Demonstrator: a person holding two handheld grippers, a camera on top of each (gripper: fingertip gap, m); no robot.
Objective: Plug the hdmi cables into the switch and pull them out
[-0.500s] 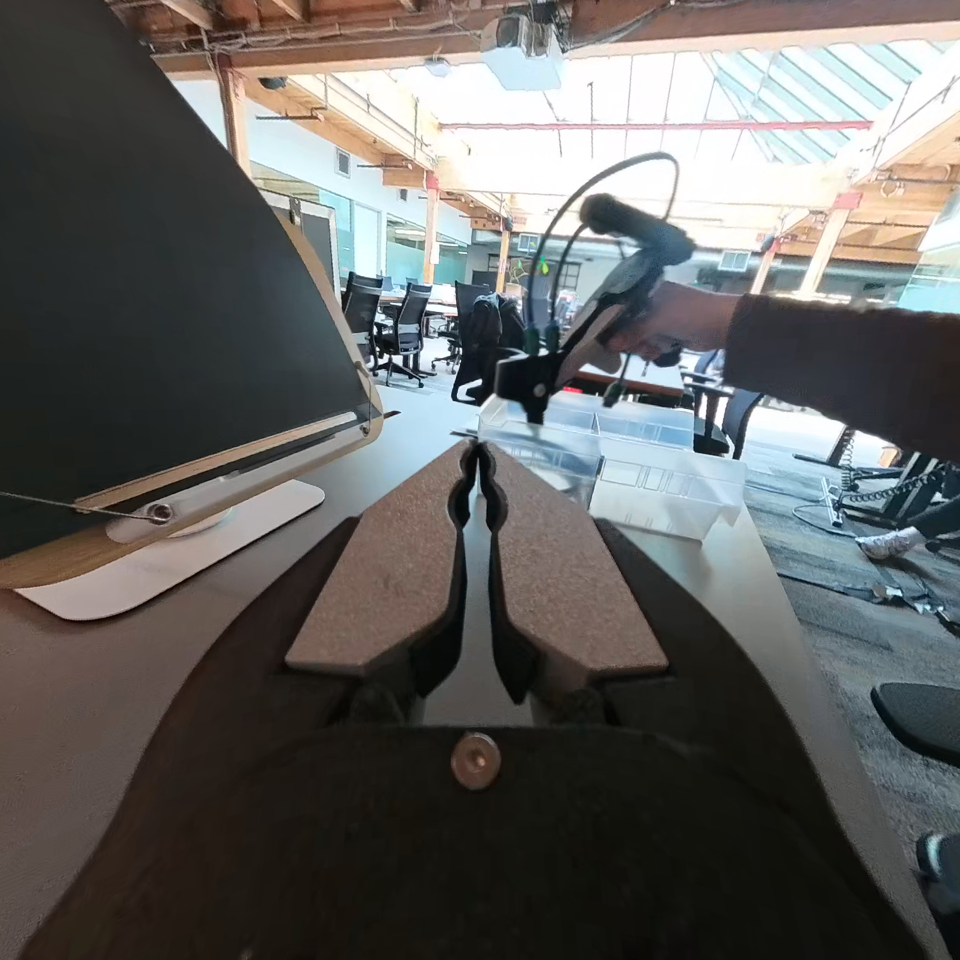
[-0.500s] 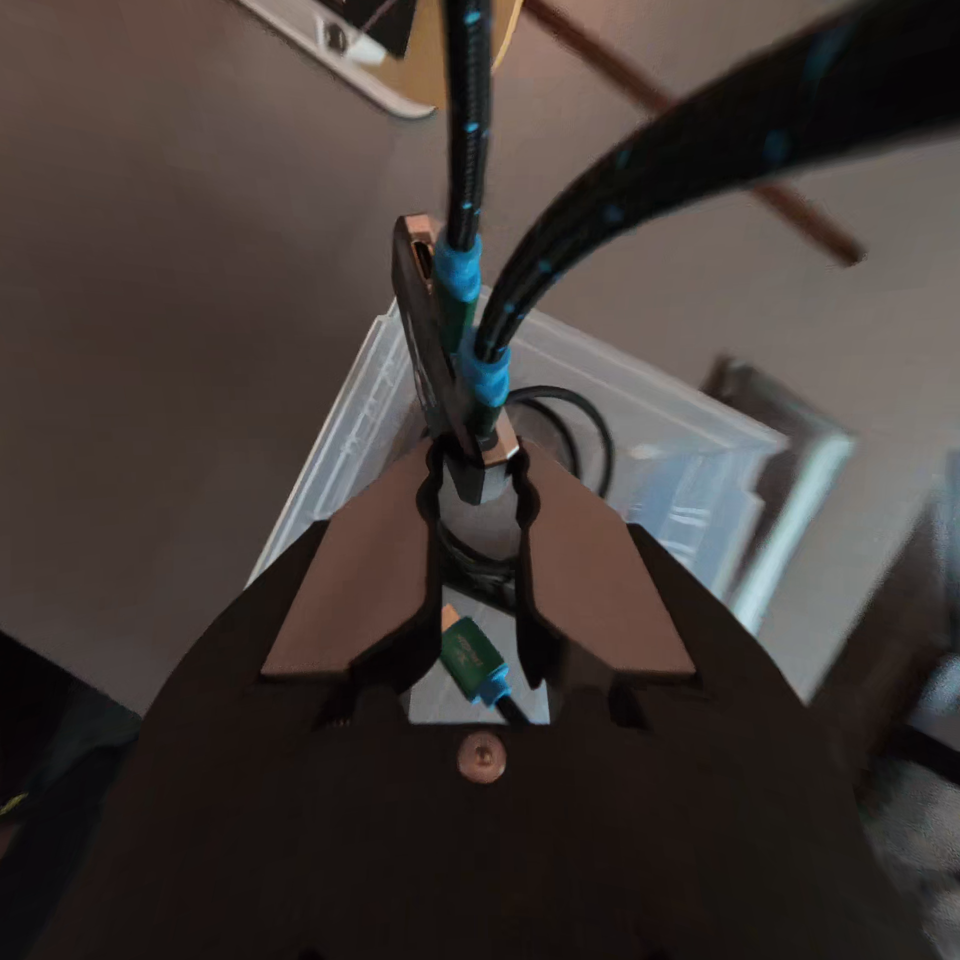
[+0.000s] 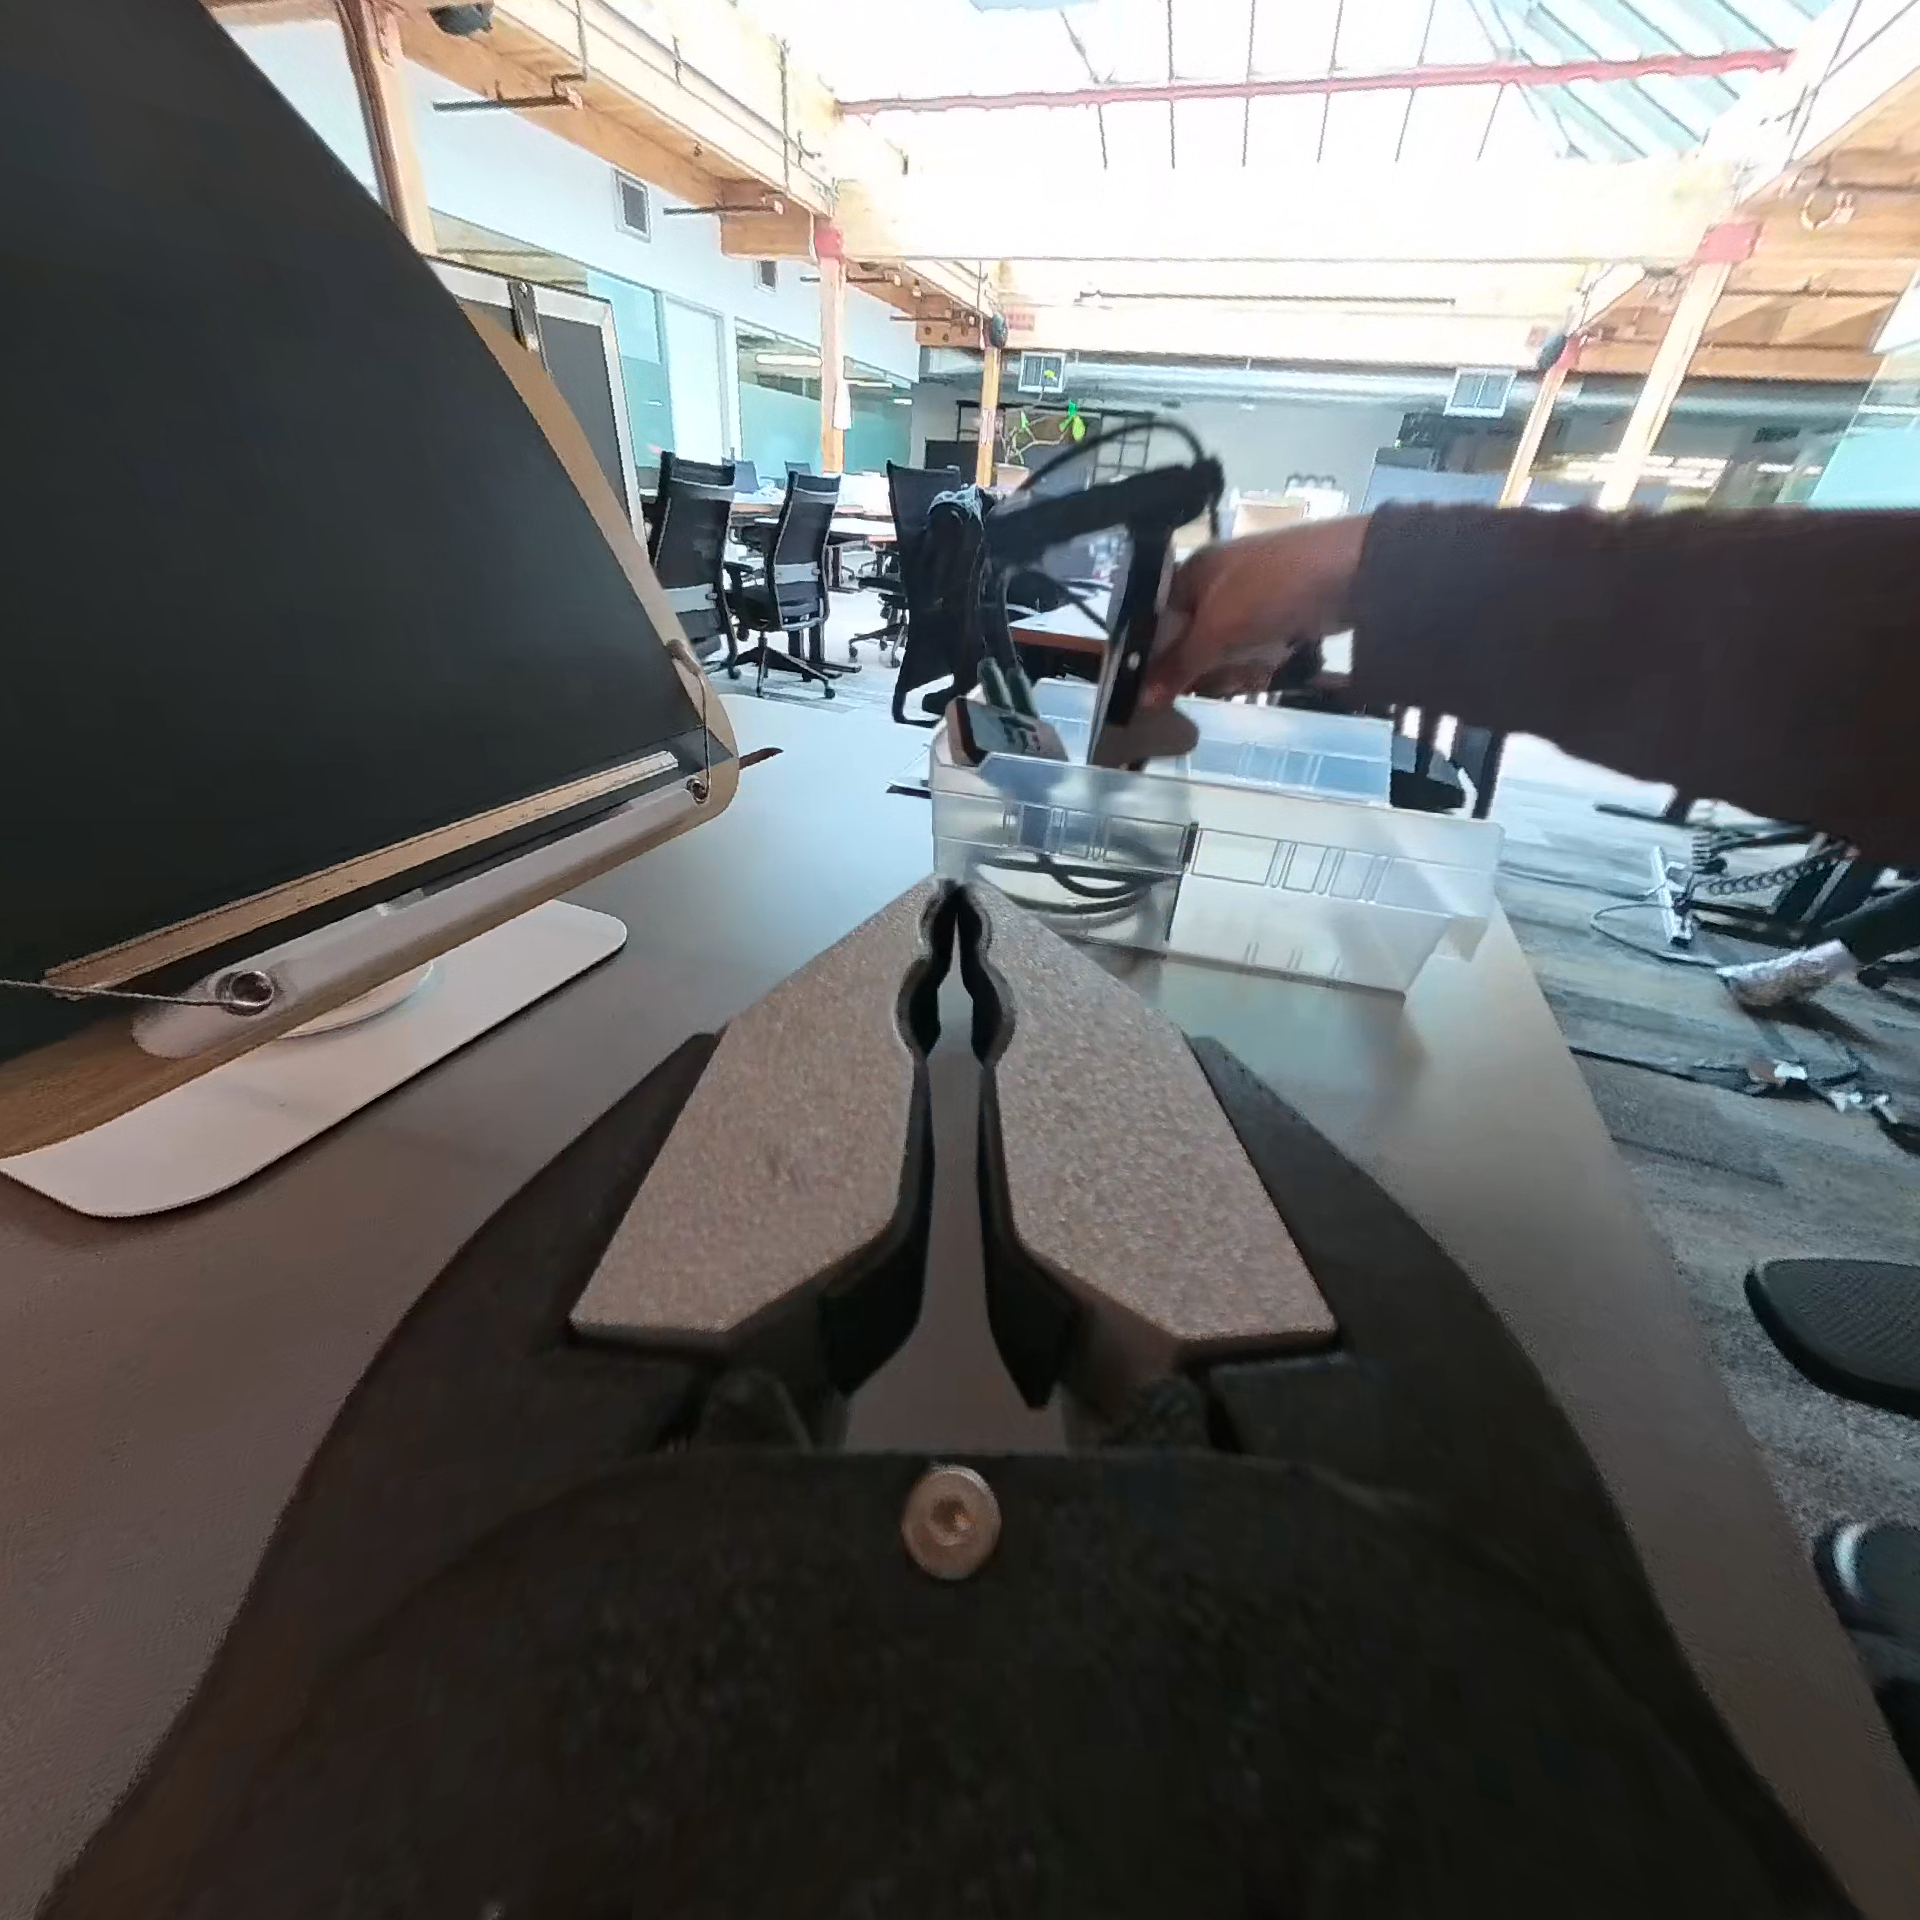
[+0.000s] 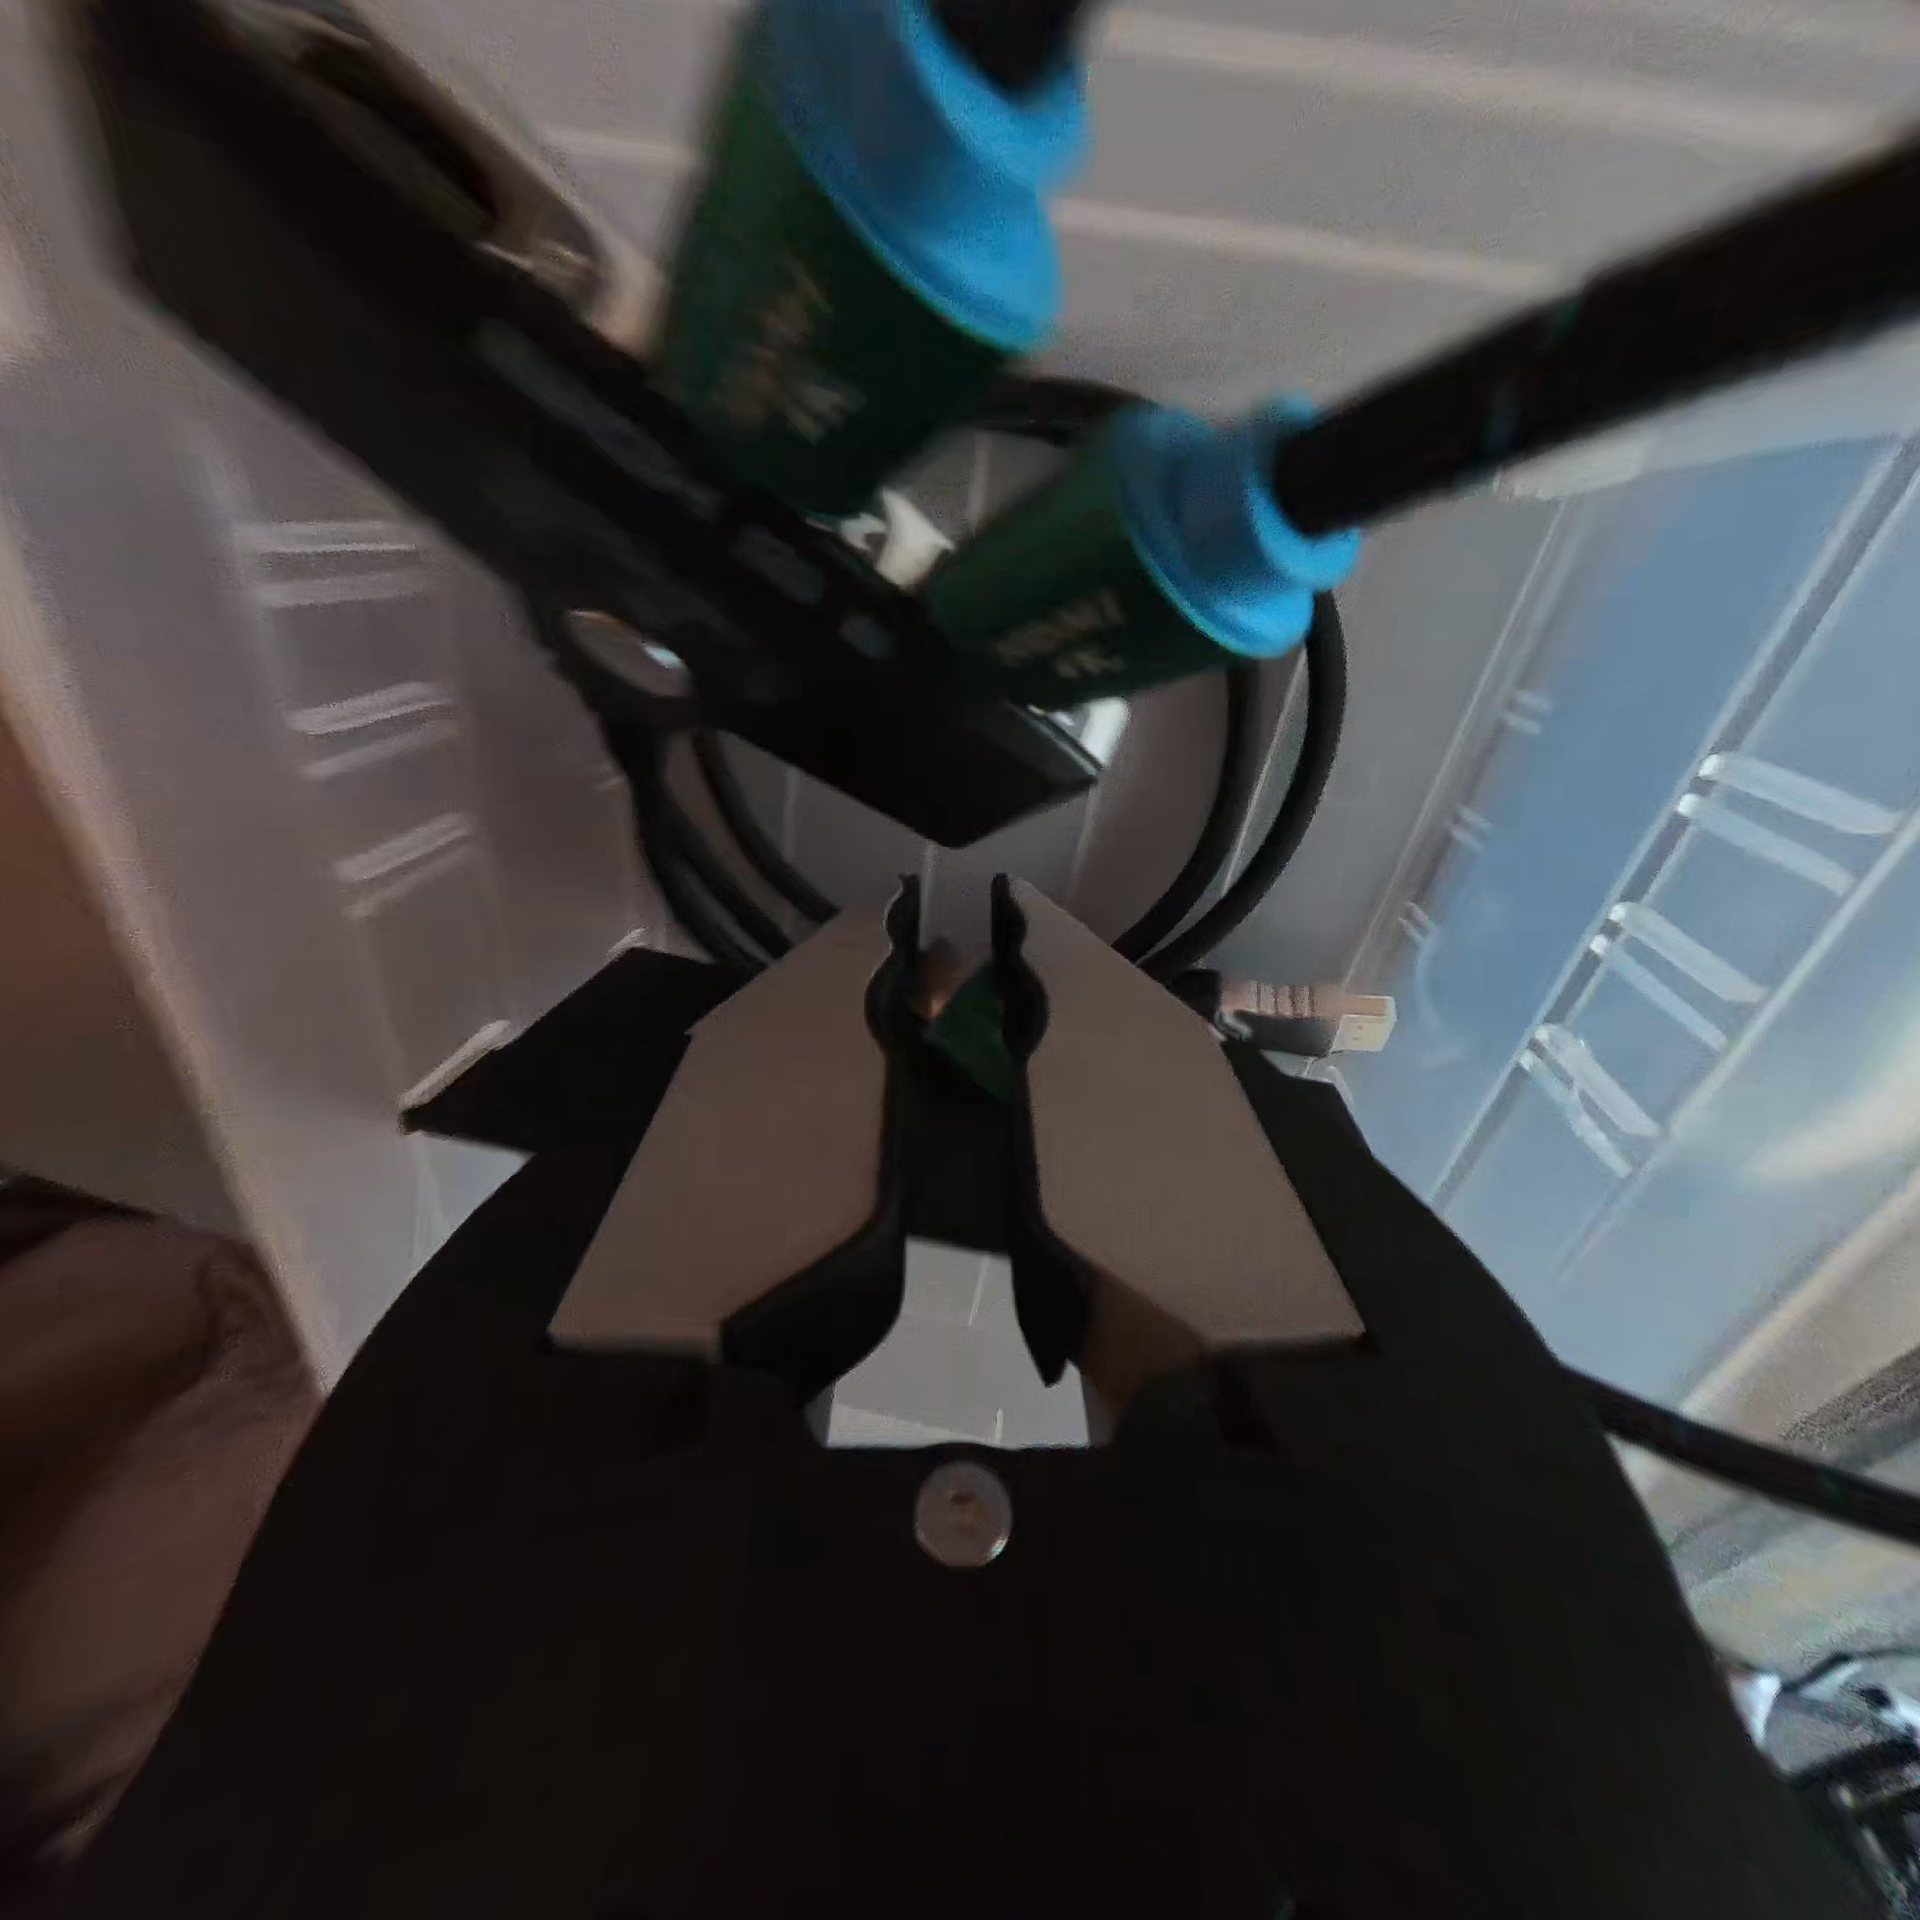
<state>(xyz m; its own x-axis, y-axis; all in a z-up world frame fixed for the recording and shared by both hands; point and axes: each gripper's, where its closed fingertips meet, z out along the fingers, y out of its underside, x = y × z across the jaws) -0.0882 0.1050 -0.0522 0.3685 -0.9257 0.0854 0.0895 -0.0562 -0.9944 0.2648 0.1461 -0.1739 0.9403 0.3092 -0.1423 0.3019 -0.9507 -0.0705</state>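
Note:
The black HDMI switch (image 4: 665, 540) lies tilted in the clear plastic bin (image 4: 1662, 831), just beyond my right gripper (image 4: 951, 899). The right jaws stand slightly apart and hold nothing; the switch's corner is clear of the fingertips. Two green plugs with blue collars (image 4: 831, 281) (image 4: 1101, 603) sit in the switch. A loose green plug (image 4: 971, 1029) shows behind the fingers. My left gripper (image 3: 951, 894) is shut and empty above the table, short of the bin (image 3: 1299, 894). In that view the switch (image 3: 997, 732) leans at the bin's left end, and the right gripper (image 3: 1132, 727) is in a hand over the bin.
A dark monitor (image 3: 260, 520) on a white base stands at the left. A coil of black cable (image 4: 1278, 810) and a gold-tipped connector (image 4: 1309, 1013) lie in the bin. The table's right edge drops to carpet, with a chair seat (image 3: 1839, 1330) beside it. One gripper's finger ends stand about 40 cm off the other's. My left tips are about 45 cm from the gold-tipped connector (image 4: 1309, 1013), my right tips only 8 cm.
My right gripper has come down into the bin and let go of the switch, which now rests there with both cables in it. My left gripper stays shut.

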